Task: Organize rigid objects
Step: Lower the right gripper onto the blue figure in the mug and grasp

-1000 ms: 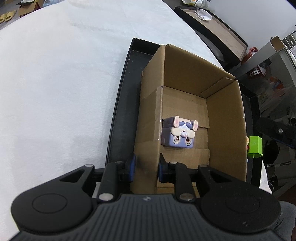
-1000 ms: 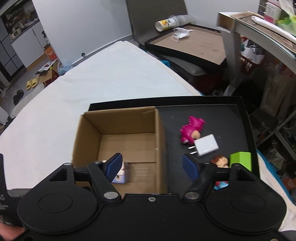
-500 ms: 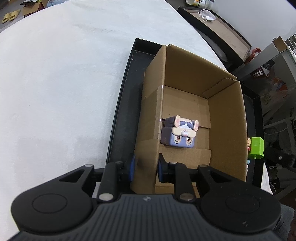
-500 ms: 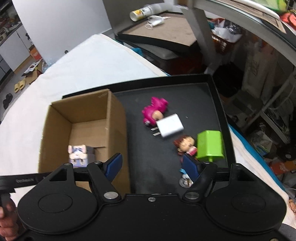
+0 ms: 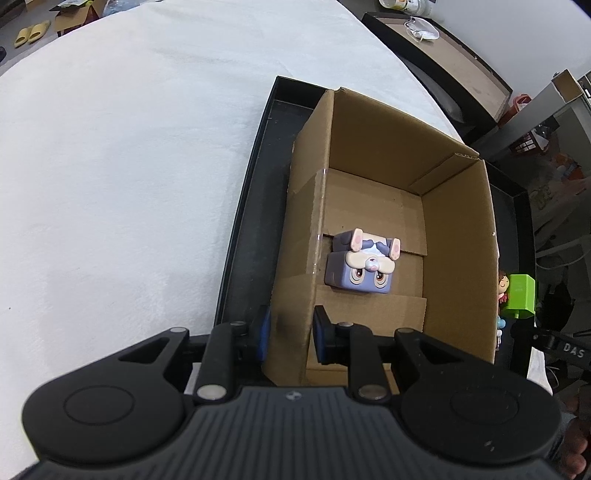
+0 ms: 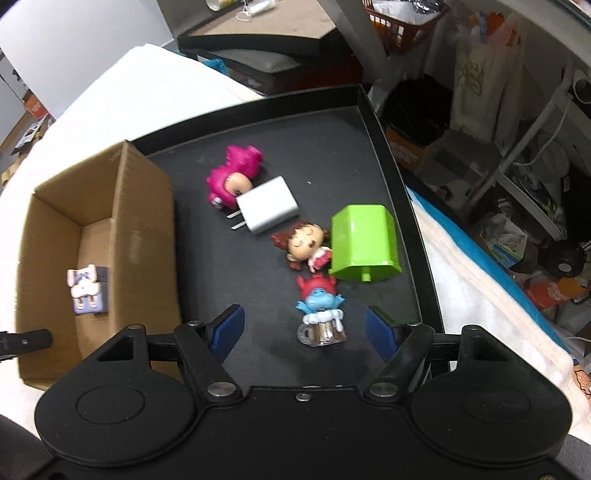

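the right gripper has swung away from the cardboard box and down over the black tray, jaws apart and empty, likely lining up the next pick. the blue-and-red figure lies right between its fingertips. the left gripper stays clamped on the box wall; the purple rabbit cube lies inside.

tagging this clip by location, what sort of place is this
Probably a cluttered home room or storeroom, not a lab: a white cloth-covered table bears the toy tray, slippers lie on the floor, and crowded shelves stand alongside.
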Tool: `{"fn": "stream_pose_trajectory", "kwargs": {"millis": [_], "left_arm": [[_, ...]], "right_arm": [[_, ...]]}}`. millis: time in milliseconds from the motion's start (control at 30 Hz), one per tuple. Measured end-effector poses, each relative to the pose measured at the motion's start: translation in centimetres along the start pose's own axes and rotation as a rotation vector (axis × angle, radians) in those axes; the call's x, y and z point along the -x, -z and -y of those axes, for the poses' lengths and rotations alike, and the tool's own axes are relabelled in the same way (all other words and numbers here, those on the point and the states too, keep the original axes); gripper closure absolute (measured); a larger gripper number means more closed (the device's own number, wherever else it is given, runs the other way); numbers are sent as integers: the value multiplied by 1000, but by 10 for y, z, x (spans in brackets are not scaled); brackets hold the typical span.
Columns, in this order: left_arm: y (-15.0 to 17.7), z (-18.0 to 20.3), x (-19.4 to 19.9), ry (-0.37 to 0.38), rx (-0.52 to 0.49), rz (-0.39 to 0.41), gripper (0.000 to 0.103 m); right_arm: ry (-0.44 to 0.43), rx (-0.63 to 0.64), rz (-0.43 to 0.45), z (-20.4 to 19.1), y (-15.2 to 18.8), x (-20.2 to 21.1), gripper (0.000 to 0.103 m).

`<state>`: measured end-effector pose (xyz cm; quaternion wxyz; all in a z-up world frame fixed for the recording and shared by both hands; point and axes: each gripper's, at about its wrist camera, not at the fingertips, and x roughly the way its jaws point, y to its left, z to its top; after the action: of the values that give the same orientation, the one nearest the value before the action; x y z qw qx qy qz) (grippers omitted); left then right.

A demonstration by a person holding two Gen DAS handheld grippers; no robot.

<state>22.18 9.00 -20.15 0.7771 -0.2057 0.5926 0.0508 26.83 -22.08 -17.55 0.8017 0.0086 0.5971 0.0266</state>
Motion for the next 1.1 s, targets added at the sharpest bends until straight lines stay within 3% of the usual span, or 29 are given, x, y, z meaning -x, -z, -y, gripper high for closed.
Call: {"fn": "stream_pose_trajectory", "kwargs": {"millis": [567,767,833,1000,1100], "left_arm": [[0,6,2,-44,14,-7,81],[0,7,1,-67,23,-18,84],[1,9,1,-75,22,-19,84],[3,11,2,-95,24,-20,84],[5,12,5,-99,26,-15,84]], "right_arm": [[63,84,-53,-7,-5,-45,33],[68,106,-69,-12,-3,-53,42],[65,107,-76,-12,-3,-55,53],[58,108,-71,-10,-3,-58,65],[40,110,-68,-8,-1,-56,66]]}}
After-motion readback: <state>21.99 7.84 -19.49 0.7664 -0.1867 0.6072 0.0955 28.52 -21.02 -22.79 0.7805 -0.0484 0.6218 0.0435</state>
